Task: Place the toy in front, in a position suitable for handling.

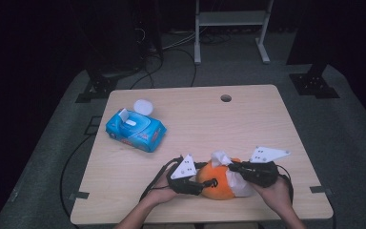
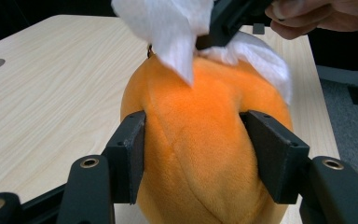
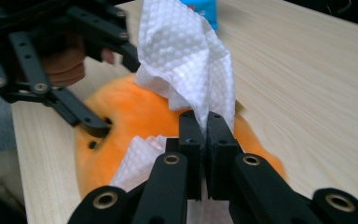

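orange plush, round like a stuffed orange toy point(image 1: 218, 183), sits near the bottom centre of the high view, on the pale wooden table point(image 1: 248, 124) close to its near edge. the left gripper point(image 1: 208, 182) comes in from the lower left of that frame, held in the person's left hand point(image 1: 164, 193), and its fingers point(image 2: 129, 156) are clamped on the plush orange toy point(image 2: 200, 140): in the left gripper view one black pad presses each side of the fabric, which bulges between them.

a white wet wipe point(image 1: 228, 169) lies draped over the top and right side of the toy. the right gripper point(image 1: 232, 166), held in the right hand point(image 1: 276, 191) at the lower right of the high view, has its fingers point(image 3: 191, 140) pinched tight on that wipe point(image 3: 186, 60); in the right gripper view the two pads meet at centre frame with the dimpled sheet rising out from between them and a second fold hanging at lower left against the orange plush point(image 3: 130, 121). the left gripper's linkage point(image 3: 51, 70) shows at the upper left of that view.

in the left part of the high view, well apart from the toy, lies a blue pack of wet wipes point(image 1: 136, 130) with its white flap lid raised. just beyond it, toward the upper part of the table, rests a small white round object point(image 1: 143, 106), too small to identify. a round cable hole point(image 1: 226, 98) sits near the table's far edge.
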